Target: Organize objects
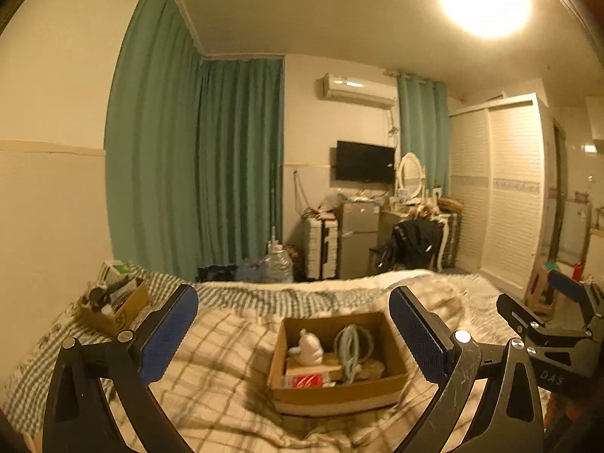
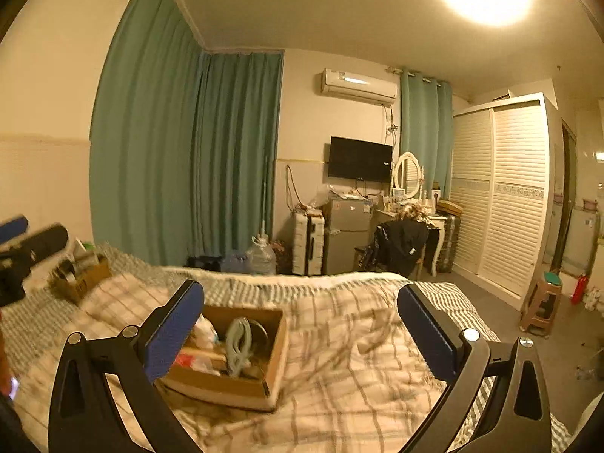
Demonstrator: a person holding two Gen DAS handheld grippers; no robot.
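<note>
An open cardboard box [image 1: 339,389] lies on the plaid bed cover [image 1: 226,396]. It holds a white bottle-like item [image 1: 308,347], a coiled pale cable [image 1: 349,351] and a red packet [image 1: 307,380]. My left gripper [image 1: 294,336] is open and empty, its jaws wide on either side of the box. My right gripper [image 2: 302,336] is open and empty; the same box [image 2: 234,381] sits by its left finger. The right gripper also shows in the left wrist view [image 1: 566,302] at the right edge.
A second cardboard box [image 1: 113,305] full of items stands at the bed's far left, near the wall. Beyond the bed are green curtains [image 1: 211,158], a suitcase [image 1: 321,245], a small fridge [image 1: 358,238], a chair with a black jacket [image 1: 413,241], a wardrobe [image 1: 498,188] and a stool [image 2: 543,302].
</note>
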